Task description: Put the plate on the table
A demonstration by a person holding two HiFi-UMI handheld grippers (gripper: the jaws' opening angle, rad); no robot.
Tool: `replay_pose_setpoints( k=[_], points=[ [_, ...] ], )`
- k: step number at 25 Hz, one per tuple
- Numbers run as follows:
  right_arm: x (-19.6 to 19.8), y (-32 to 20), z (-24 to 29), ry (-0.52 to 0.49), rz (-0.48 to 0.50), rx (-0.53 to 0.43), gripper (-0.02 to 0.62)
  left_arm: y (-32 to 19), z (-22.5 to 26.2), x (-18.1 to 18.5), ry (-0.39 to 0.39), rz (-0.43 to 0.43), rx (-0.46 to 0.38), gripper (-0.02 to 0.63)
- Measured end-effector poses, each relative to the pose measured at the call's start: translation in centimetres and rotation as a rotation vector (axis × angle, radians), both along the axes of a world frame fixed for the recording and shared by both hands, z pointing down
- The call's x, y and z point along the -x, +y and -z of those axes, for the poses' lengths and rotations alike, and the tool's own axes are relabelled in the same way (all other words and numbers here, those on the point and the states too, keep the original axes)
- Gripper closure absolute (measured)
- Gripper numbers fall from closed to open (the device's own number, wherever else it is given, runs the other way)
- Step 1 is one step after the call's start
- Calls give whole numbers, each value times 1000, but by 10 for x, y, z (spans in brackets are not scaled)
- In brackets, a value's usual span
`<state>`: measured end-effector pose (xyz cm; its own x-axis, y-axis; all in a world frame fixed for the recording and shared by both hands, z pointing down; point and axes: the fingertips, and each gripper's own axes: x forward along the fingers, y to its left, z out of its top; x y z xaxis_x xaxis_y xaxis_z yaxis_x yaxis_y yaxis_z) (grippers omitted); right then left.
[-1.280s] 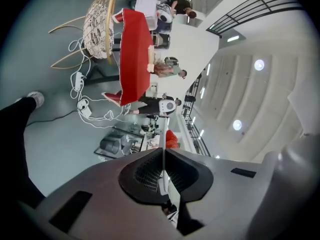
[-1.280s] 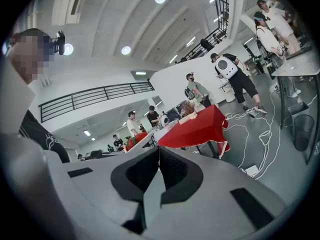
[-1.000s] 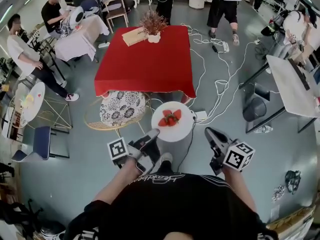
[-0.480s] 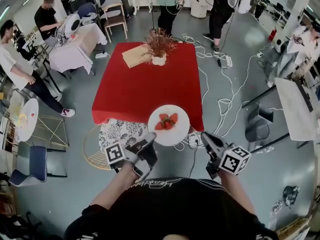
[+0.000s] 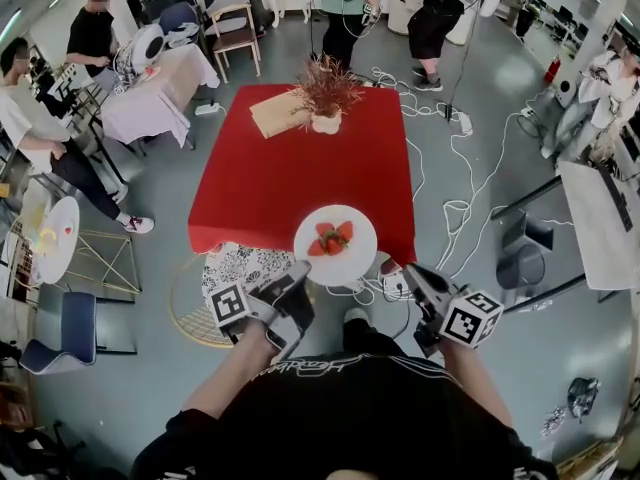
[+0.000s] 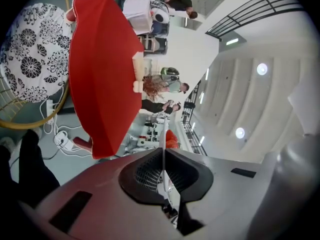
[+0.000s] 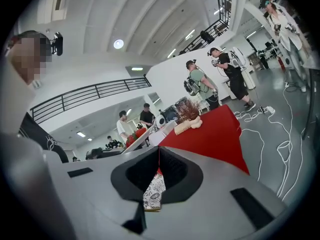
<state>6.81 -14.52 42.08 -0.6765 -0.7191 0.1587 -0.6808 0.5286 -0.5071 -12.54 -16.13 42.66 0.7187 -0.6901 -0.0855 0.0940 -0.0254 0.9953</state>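
A white plate (image 5: 336, 247) with cut strawberries (image 5: 331, 238) hangs in the air over the near edge of the red-clothed table (image 5: 300, 168). My left gripper (image 5: 298, 276) is shut on the plate's near-left rim. In the left gripper view the plate (image 6: 163, 141) shows edge-on as a thin white line between the closed jaws, with the red table (image 6: 102, 69) beyond. My right gripper (image 5: 414, 271) is to the right of the plate, apart from it, jaws shut with nothing in them. In the right gripper view the plate (image 7: 141, 134) shows to the left and the table (image 7: 210, 131) lies ahead.
A vase of dried plants (image 5: 325, 100) and a tan board (image 5: 278, 113) sit at the table's far end. A round chair with a black-and-white floral cushion (image 5: 243, 268) stands at the near-left corner. White cables (image 5: 440, 208) trail on the floor at right. People stand and sit around the room.
The plate, held in my left gripper, has come from above the floor in front of the table to over the table's near edge. The right gripper moved along beside it.
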Motion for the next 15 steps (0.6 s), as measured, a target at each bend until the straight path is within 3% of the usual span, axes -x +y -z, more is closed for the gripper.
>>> replay_pose_setpoints(
  k=[15],
  points=[
    [-6, -67, -27, -28, 41, 83, 588, -60, -24, -10, -21, 50, 73, 588]
  ],
)
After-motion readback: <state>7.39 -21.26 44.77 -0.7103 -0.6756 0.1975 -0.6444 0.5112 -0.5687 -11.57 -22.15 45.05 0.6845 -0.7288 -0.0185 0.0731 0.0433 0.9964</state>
